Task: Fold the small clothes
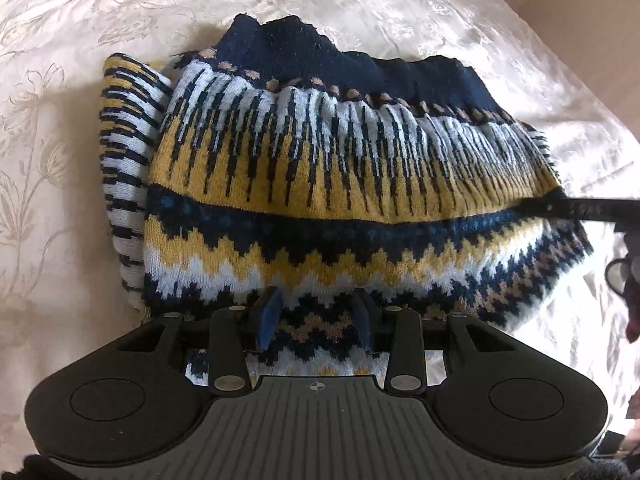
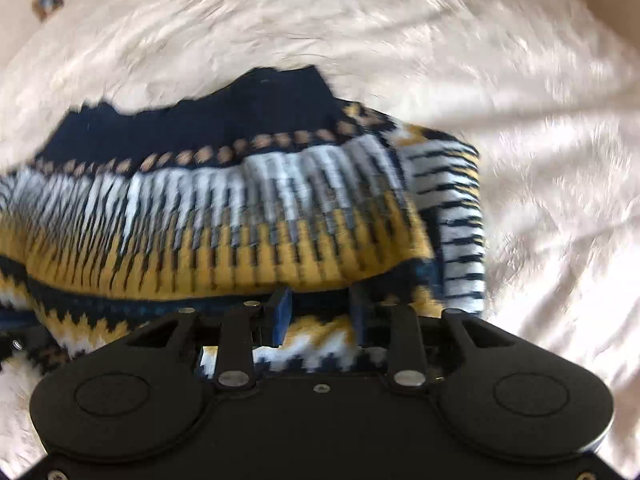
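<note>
Mid-fold: patterned knit sweater (image 1: 320, 200) bunched on the cream bedspread (image 1: 60, 80). Left hand-held gripper (image 1: 316, 312) and right hand-held gripper (image 2: 320, 312) both parted, straddling the near hem, grip unclear. Next, probably: pinching hem, carrying it over evenly

A cream floral bedspread (image 1: 60, 128) – a folded patterned sweater (image 1: 320, 184) lies on it.

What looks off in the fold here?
The navy, mustard and white patterned knit sweater is folded unevenly: a striped sleeve sticks out past one side, and its navy far edge lies ragged and bunched on the cream floral bedspread.
</note>
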`<act>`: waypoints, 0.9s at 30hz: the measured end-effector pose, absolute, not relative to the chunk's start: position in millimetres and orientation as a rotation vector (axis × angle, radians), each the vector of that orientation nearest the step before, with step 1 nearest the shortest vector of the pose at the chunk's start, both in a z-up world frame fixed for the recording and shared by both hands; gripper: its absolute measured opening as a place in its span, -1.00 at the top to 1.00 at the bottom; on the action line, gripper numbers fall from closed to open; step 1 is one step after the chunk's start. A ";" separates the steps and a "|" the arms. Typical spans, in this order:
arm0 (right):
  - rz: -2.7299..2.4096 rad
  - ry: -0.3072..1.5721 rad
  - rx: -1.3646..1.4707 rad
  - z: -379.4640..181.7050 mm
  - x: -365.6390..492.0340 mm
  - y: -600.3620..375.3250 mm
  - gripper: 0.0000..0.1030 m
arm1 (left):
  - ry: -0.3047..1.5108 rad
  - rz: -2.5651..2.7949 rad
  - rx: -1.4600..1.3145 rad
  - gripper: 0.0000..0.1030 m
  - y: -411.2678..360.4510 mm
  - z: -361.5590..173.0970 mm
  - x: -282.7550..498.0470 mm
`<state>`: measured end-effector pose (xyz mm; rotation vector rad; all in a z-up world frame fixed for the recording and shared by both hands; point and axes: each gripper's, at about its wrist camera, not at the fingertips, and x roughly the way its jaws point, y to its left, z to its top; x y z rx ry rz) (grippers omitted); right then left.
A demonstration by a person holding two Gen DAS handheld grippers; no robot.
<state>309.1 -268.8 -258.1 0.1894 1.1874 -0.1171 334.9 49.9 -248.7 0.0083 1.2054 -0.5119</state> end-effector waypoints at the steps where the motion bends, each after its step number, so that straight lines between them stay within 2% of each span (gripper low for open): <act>1: -0.100 1.190 0.232 -258.4 309.4 -275.9 0.25 | 1.197 -0.509 0.014 0.26 47.1 -249.9 335.6; 3: -0.093 1.191 0.239 -255.9 310.3 -276.9 0.22 | 1.188 -0.506 0.011 0.21 46.9 -250.6 333.6; 5: -0.079 1.193 0.185 -253.8 309.9 -267.3 0.11 | 1.176 -0.509 -0.024 0.03 48.2 -252.2 330.8; 7: -0.045 1.192 0.144 -254.3 307.3 -256.8 -0.17 | 1.159 -0.522 -0.057 -0.35 47.1 -253.8 326.7; 9: 0.006 1.199 0.125 -254.5 304.6 -248.1 -0.73 | 1.139 -0.526 -0.047 -0.53 40.4 -253.9 321.0; 10: 0.026 1.207 0.117 -255.3 304.2 -245.1 -0.80 | 1.132 -0.521 -0.028 -0.60 36.1 -253.8 318.5; 13: 0.063 1.215 0.088 -253.4 299.4 -237.1 -0.82 | 1.114 -0.503 0.022 -0.73 24.6 -252.3 311.8; 16: 0.087 1.197 0.141 -245.6 294.8 -244.5 -0.83 | 1.110 -0.476 0.013 -0.73 22.9 -249.9 306.7; 19: 0.110 1.140 0.217 -229.4 284.4 -262.9 -0.99 | 1.109 -0.420 -0.033 -0.73 26.9 -244.9 298.7; 27: 0.121 1.094 0.337 -220.1 293.8 -332.2 -0.99 | 1.148 -0.256 -0.084 -0.74 23.6 -245.8 269.2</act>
